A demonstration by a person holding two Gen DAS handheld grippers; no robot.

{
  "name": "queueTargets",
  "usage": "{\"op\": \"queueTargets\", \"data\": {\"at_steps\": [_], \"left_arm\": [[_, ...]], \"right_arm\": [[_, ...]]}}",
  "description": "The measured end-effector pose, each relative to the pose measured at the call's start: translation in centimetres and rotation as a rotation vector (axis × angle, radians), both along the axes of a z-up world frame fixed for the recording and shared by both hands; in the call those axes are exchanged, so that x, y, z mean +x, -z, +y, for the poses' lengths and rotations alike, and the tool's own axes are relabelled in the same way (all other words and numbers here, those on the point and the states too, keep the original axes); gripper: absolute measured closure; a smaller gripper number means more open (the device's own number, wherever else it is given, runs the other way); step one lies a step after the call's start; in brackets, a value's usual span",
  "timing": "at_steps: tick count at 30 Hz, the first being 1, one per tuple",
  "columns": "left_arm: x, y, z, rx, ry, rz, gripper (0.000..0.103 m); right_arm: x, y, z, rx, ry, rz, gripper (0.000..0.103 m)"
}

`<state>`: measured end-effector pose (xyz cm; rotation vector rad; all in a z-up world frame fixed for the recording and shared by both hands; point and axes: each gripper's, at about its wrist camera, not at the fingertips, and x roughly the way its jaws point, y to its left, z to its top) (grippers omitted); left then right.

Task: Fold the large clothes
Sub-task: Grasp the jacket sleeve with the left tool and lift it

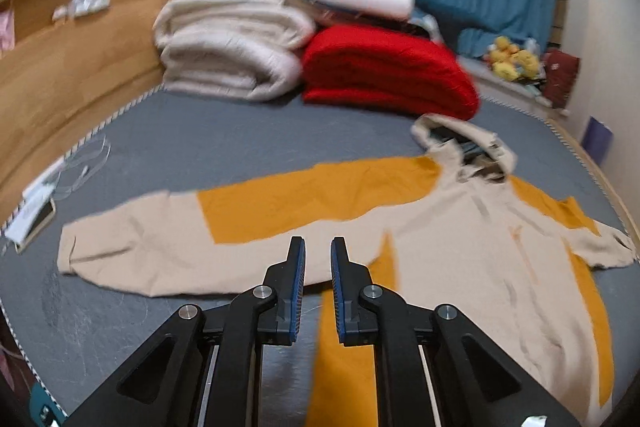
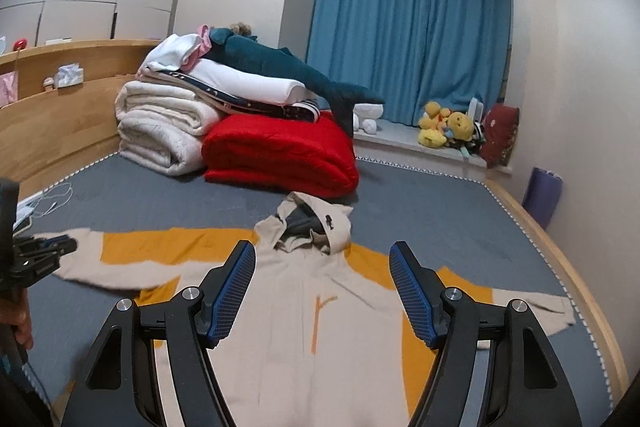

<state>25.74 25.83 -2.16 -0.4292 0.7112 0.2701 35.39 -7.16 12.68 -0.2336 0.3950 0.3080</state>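
A beige and mustard hooded sweatshirt (image 2: 304,327) lies flat, front up, on the grey bed cover, sleeves spread left and right. It also shows in the left wrist view (image 1: 460,247). Its hood (image 2: 312,223) points toward the far end. My left gripper (image 1: 318,247) hovers over the left sleeve (image 1: 160,247), jaws nearly closed with a narrow gap, holding nothing. It also shows at the left edge of the right wrist view (image 2: 60,245). My right gripper (image 2: 322,255) is wide open above the chest, empty.
Folded cream blankets (image 2: 160,131), a red blanket (image 2: 280,155) and a plush shark (image 2: 280,67) are stacked at the bed's far end. A phone, papers and cable (image 1: 40,211) lie at the left bed edge. A wooden headboard ledge (image 2: 60,99) runs along the left.
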Motion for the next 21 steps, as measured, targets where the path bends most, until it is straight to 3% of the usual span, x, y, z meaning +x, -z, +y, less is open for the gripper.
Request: {"op": "queueTargets", "data": {"at_steps": [2,4,6,8,10,12,14,19,21], "left_arm": [[1.0,1.9,1.6,-0.018,-0.029,0.055,0.092],[2.1,3.2,3.9,-0.032,-0.057,0.097,0.092],[3.4,4.5,5.6,-0.001,-0.097,0.152,0.092],[3.6,4.9,7.3,0.036,-0.118,0.171,0.092],[4.2,5.6,10.0,0.011,-0.146,0.171,0.092],[4.9,6.5,13.7,-0.053,-0.191,0.162,0.092],[4.9,7.5,17.2,-0.075,-0.256,0.182,0.092],[5.7,11.4,25.7,-0.201,-0.427,0.216,0.089],[6.2,12.9,28.7,-0.269,-0.490,0.212,0.082]], "right_arm": [[1.6,1.8,0.3,0.000,-0.003,0.050,0.033],[3.5,3.7,0.7,0.013,-0.012,0.167,0.033],[5.2,4.8,0.9,0.060,-0.042,0.254,0.037],[6.1,5.2,1.0,0.053,-0.030,0.238,0.042],[6.7,5.6,1.4,0.034,-0.037,0.202,0.046],[7.1,6.1,2.0,0.025,-0.044,0.189,0.056],[7.7,6.8,2.3,0.024,-0.047,0.201,0.076],[8.9,8.2,2.9,0.025,-0.054,0.252,0.079],[9.1,8.6,3.4,0.007,-0.066,0.262,0.078]]}}
